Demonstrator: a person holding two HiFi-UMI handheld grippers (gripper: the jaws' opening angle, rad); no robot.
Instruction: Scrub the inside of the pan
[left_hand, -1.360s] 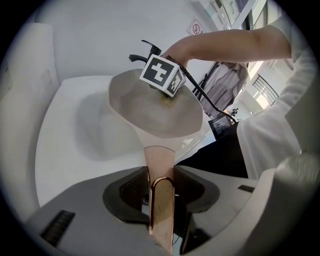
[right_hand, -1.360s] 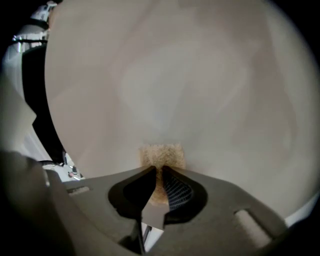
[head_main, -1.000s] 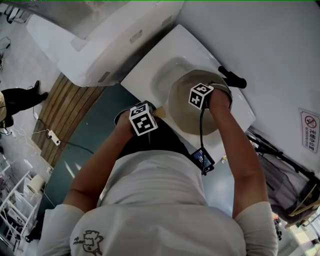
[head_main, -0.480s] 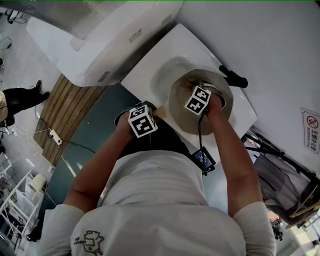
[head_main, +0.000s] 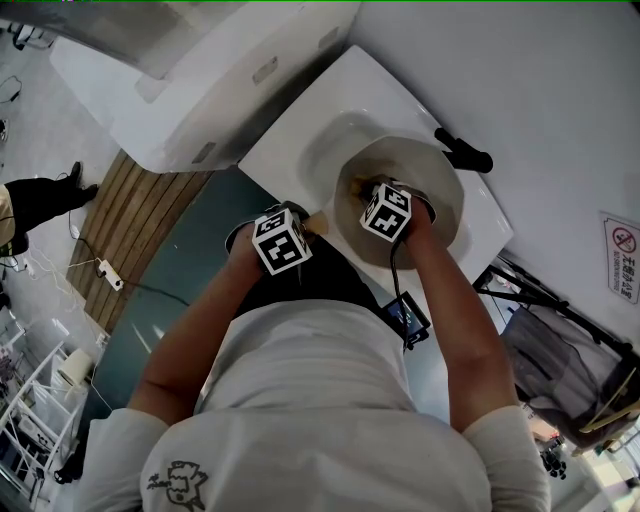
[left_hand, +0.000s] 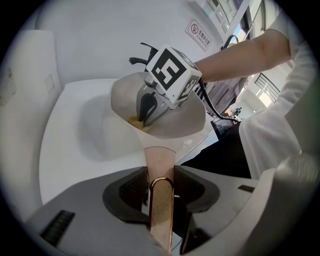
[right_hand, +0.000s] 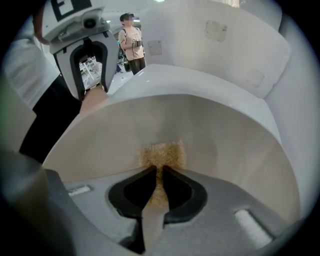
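A cream pan (head_main: 437, 199) is held over a white sink (head_main: 322, 147). My left gripper (head_main: 316, 223) is shut on the pan's copper-toned handle (left_hand: 160, 200), which runs between its jaws in the left gripper view. My right gripper (head_main: 366, 196) reaches into the pan and is shut on a yellow-brown sponge (right_hand: 161, 156). The sponge presses against the pan's inner wall (right_hand: 215, 135). From the left gripper view, the right gripper (left_hand: 144, 118) points down into the pan (left_hand: 175, 122) with the sponge (left_hand: 132, 120) at its tips.
A black tap (head_main: 462, 152) stands behind the sink at the wall. A large white unit (head_main: 190, 80) lies to the left, above wooden boards (head_main: 135, 225). A person (right_hand: 132, 42) stands far off. A folded trolley (head_main: 560, 350) is at the right.
My right gripper has slid the sponge from the pan's far right side toward its near left side. The left gripper and the pan have barely moved.
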